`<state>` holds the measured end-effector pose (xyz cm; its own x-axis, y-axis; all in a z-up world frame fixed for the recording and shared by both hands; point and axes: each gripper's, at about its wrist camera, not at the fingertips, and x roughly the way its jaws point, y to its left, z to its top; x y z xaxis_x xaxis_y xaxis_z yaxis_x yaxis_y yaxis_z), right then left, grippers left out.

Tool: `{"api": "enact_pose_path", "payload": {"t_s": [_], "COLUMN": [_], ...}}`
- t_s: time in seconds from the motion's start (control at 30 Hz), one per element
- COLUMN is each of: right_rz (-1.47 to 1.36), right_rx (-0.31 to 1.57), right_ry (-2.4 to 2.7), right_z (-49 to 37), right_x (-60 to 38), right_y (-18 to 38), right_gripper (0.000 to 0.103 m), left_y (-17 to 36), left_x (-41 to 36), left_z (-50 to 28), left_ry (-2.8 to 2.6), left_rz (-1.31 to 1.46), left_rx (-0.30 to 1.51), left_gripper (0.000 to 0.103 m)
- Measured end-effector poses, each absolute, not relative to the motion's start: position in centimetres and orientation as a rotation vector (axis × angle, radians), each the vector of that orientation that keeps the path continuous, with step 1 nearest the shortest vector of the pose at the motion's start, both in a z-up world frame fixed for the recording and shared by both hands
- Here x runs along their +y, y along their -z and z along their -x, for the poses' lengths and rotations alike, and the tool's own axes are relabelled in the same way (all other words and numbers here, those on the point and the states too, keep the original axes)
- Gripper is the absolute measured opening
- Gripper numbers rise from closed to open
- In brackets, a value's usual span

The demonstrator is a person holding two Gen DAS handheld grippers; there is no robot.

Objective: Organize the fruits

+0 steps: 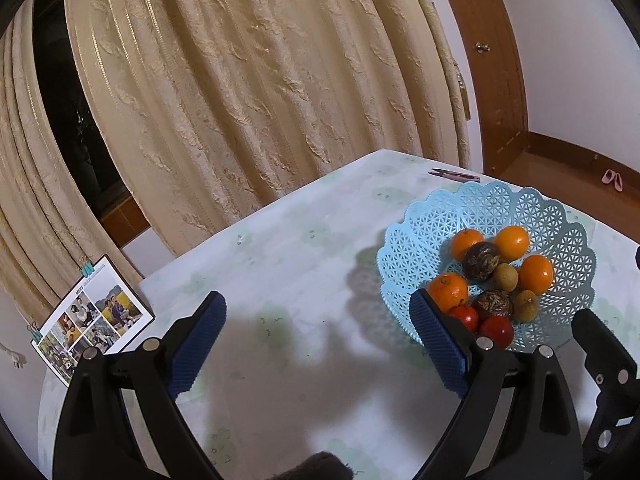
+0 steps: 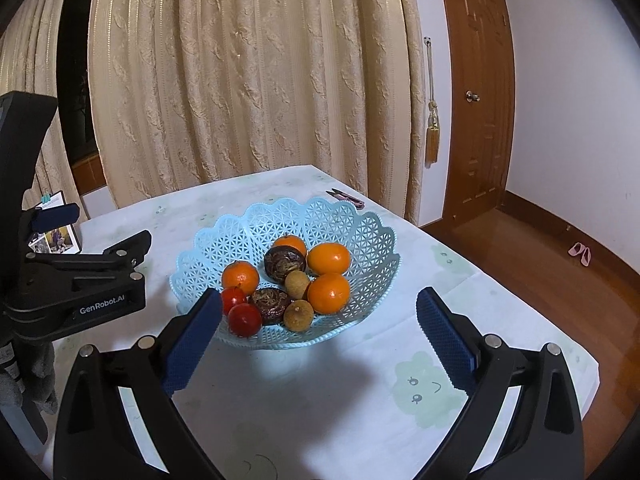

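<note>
Pale blue perforated plastic basket (image 2: 286,280) sits on the cloth-covered worktop (image 2: 328,400), holding all the round fruits (image 2: 329,293). The right gripper (image 2: 318,340) and left gripper (image 1: 318,340) hover empty, fingers spread apart. A careless reach could tip the light basket and send fruit rolling off.

Beige curtain (image 2: 248,80), wooden door (image 2: 476,92), small snips (image 2: 346,198) and photo card (image 1: 92,316) on the tablecloth (image 2: 340,400).
</note>
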<state>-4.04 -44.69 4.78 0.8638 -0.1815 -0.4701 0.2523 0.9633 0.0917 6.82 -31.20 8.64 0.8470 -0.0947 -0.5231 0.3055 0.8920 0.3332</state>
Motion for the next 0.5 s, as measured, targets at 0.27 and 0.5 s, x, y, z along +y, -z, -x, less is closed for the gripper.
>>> {"api": "enact_pose_path", "payload": {"t_s": [0.27,0.5], "right_rz": [-0.155,-0.154], "right_rx": [0.481,0.484], "right_ry": [0.230,0.230], "right_z": [4.03,3.97], "right_x": [-44.71,-44.70], "right_y": [-4.76,-4.67], "right_gripper": [0.099,0.099], "left_y": [-8.67,-8.78], "left_x": [-31.57,-31.75], "left_z": [-6.62,-6.68], "left_ry": [0.225,0.210], "left_rz": [-0.431,-0.433], "left_rx": [0.521,0.523], "left_gripper": [0.092,0.092]}}
